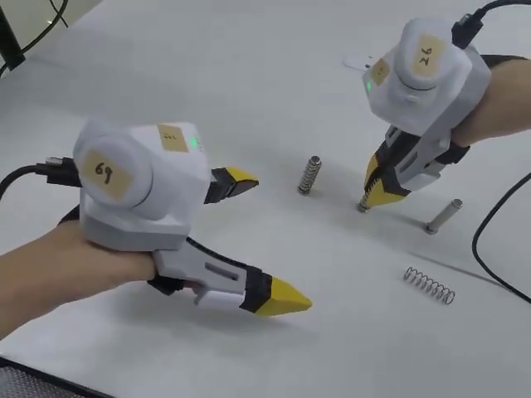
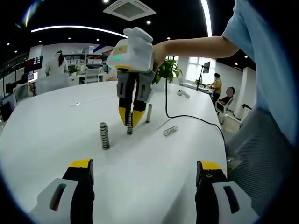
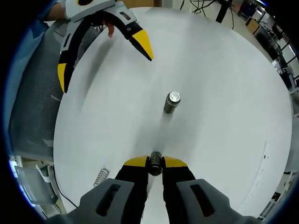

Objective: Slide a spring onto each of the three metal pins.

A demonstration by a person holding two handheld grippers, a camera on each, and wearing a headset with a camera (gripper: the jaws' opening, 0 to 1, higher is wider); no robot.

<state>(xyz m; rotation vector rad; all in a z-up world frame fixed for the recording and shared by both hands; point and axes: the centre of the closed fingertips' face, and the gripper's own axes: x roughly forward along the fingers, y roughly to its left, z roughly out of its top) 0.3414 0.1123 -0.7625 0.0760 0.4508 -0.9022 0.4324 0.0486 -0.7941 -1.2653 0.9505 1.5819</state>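
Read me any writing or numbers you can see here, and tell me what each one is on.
"69": tan sticker on the left gripper.
"26": tan sticker on the right gripper.
Smaller stickers on both grippers: too small to read.

Open-plan office, broad white table (image 2: 56, 116), strip lights (image 2: 74, 29) and a square air vent (image 2: 129, 8) in a dark ceiling, desks with monitors (image 2: 35, 63) beyond the table's far edge, potted plant (image 2: 169, 70), seated person (image 2: 216, 86) near bright windows (image 2: 192, 70).
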